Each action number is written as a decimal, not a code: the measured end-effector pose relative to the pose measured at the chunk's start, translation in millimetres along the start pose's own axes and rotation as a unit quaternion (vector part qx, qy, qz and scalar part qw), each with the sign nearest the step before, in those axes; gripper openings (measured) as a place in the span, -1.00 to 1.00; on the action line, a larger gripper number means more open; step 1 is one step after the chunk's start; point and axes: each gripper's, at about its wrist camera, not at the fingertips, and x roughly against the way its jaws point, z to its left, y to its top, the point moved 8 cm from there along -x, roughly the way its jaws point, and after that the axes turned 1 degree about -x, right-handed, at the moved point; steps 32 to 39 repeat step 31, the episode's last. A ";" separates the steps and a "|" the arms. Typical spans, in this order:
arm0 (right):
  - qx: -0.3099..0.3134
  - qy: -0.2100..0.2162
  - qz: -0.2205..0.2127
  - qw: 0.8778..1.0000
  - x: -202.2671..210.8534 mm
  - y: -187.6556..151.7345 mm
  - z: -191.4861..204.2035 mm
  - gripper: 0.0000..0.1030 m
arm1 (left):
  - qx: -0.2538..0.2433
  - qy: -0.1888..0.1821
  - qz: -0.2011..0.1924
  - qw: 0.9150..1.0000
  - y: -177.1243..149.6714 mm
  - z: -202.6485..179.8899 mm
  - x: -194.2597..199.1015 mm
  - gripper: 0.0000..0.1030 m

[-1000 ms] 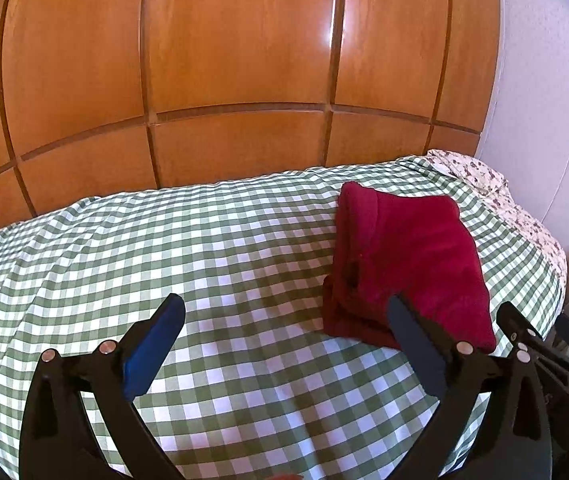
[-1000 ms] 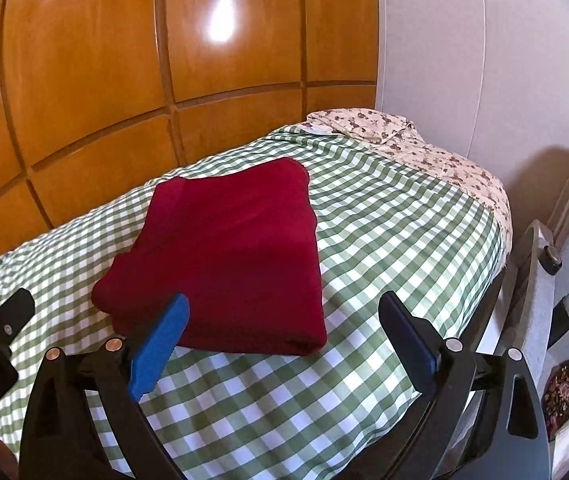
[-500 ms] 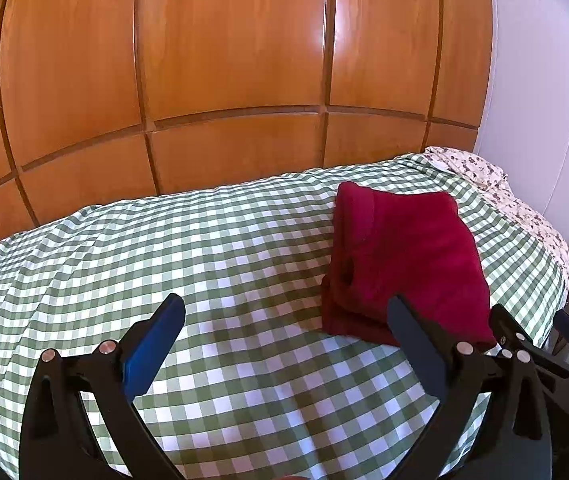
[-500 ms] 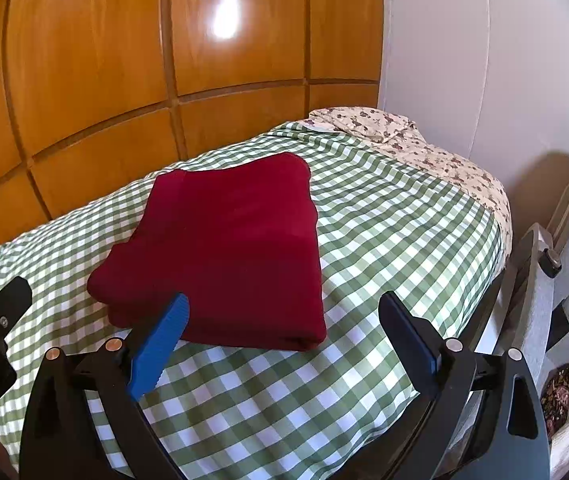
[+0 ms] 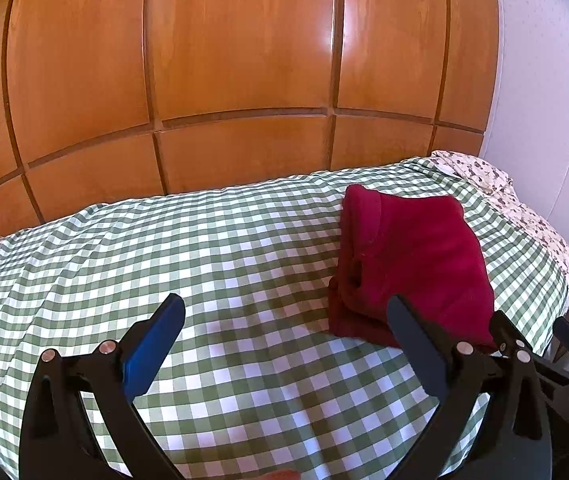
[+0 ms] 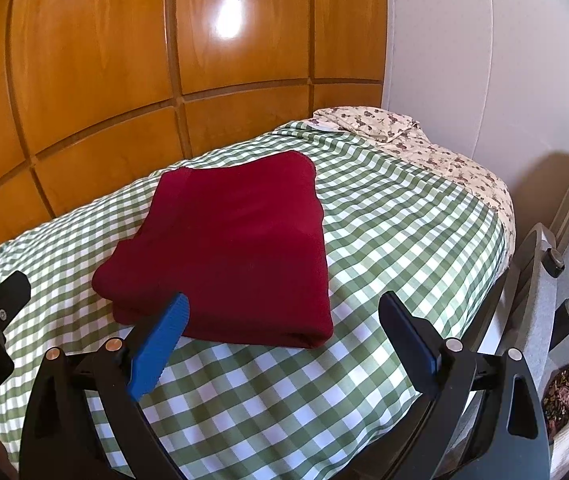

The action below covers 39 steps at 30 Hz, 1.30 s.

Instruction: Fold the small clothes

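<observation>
Folded red garment (image 6: 236,248) lay on checked bed (image 6: 384,220), just ahead of right gripper (image 6: 282,322); left gripper (image 5: 286,322) beside it. Both jaws apart, empty. Loose left-edge layers, apparently, could snag & unfold.

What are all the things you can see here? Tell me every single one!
red garment: one, dark red, folded, lying on the checked bedcover.
checked bedcover: one, green and white, spread over the bed.
flowered sheet: one, cream with dark flowers, at the bed's far end.
wood panels: several, orange-brown, on the wall behind the bed.
white wall: one, right of the panels.
grey chair: one, beside the bed on the right.
patterned cloth: one, dark, low at the right edge.
left gripper: one, black with blue pads, open, holding nothing.
right gripper: one, black with blue pads, open, holding nothing.
</observation>
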 end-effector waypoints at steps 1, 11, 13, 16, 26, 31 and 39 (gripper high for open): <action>0.000 0.000 -0.001 1.000 0.3 0.3 0.3 0.84 | 0.000 0.001 -0.001 1.000 0.2 0.0 0.1 0.95; -0.003 0.002 0.001 1.000 -1.4 0.2 -1.3 0.84 | -0.001 0.002 -0.004 1.000 1.3 0.3 2.4 0.95; -0.002 0.002 0.002 1.000 -2.3 -0.3 -1.4 0.84 | -0.001 0.001 -0.002 1.000 1.2 0.2 1.8 0.95; -0.003 0.003 0.004 1.000 -3.8 -1.1 -1.6 0.84 | -0.001 -0.001 0.001 1.000 0.5 0.4 0.3 0.95; 0.002 0.009 0.009 1.000 -13.8 -1.9 -2.6 0.84 | 0.000 -0.001 0.015 1.000 -4.4 2.0 -10.3 0.95; -0.041 -0.002 0.014 0.999 -36.4 20.1 -38.0 0.89 | 0.030 -0.010 0.049 0.998 -17.6 17.1 -26.2 0.95; -0.041 -0.002 0.014 0.999 -36.4 20.1 -38.0 0.89 | 0.030 -0.010 0.049 0.998 -17.6 17.1 -26.2 0.95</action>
